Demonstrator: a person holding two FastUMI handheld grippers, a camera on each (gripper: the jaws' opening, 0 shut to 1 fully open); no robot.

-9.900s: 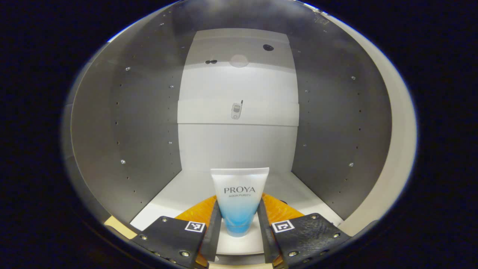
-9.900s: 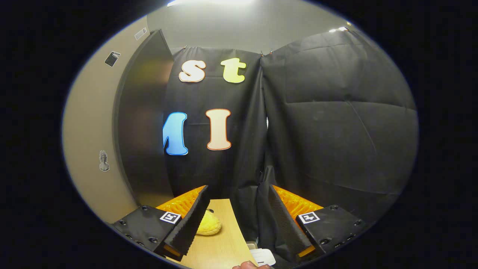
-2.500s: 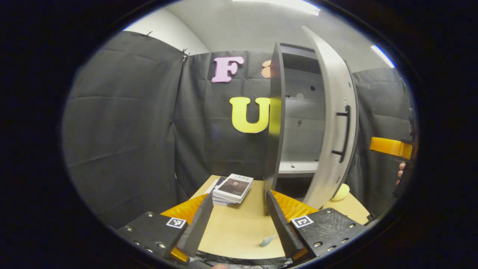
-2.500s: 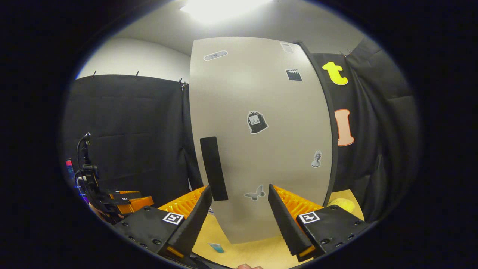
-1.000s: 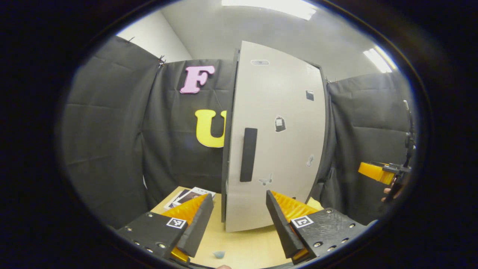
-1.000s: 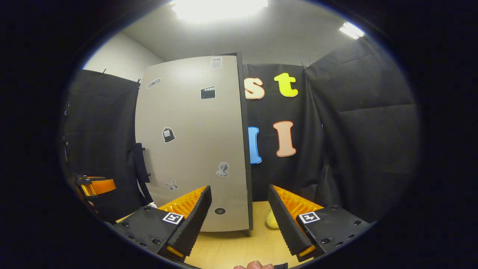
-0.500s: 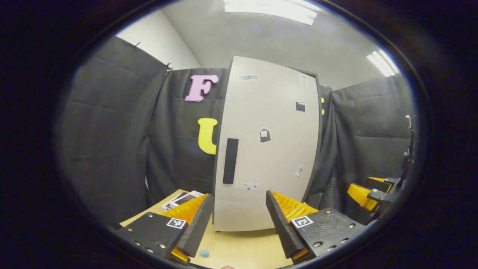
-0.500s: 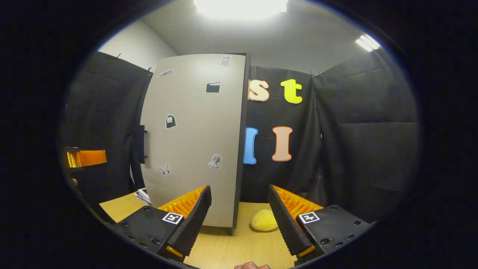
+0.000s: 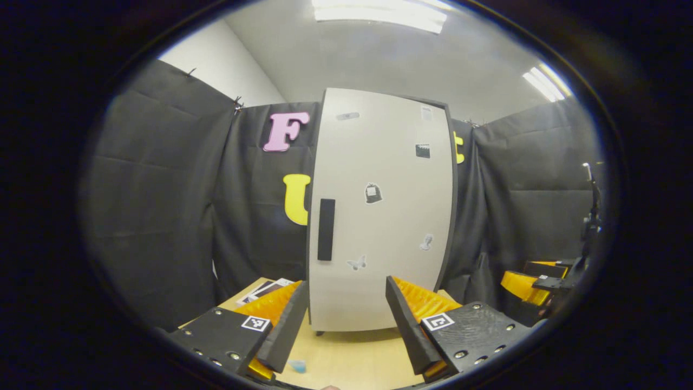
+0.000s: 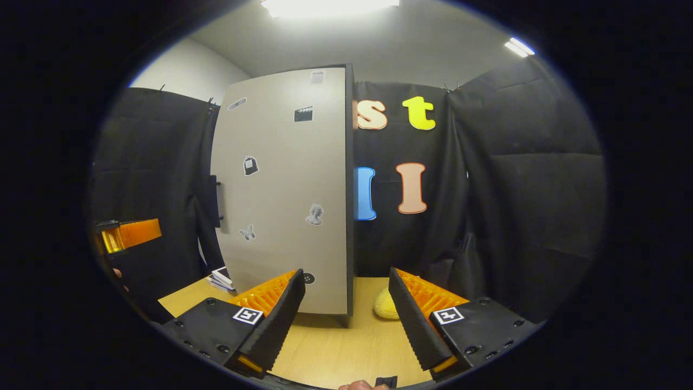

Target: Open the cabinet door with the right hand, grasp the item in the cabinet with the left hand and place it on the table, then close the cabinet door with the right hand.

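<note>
Here, in the left gripper view, the cabinet door (image 9: 381, 216) stands flush across the front of the cabinet, its tall dark handle (image 9: 326, 229) running upright along the door's left edge. The left gripper (image 9: 346, 319) hangs low in front of it with its jaws spread and nothing between them. The item taken from the cabinet, a small blue-tipped tube (image 9: 296, 366) (barely a sliver at the lower rim), lies on the table (image 9: 352, 357) just under the gripper's left finger. A stack of books (image 9: 265, 290) rests farther back on the left, and the right gripper (image 9: 528, 281) shows at the far right edge, well apart from the door.

In the right gripper view, the same door (image 10: 287, 189) rises ahead and to the left of the right gripper (image 10: 346, 319), whose jaws are likewise spread and empty. The door's hinge-side edge sits almost straight ahead; the handle (image 10: 214, 200) lies far off on the opposite side, nearer the left gripper (image 10: 130, 233) seen at the left edge. A yellow sponge-like lump (image 10: 385, 306) sits on the table (image 10: 335, 352) by the cabinet's foot.

Judged from this, the door looks closed, so the right hand has no push left to make and both grippers are clear of it.
</note>
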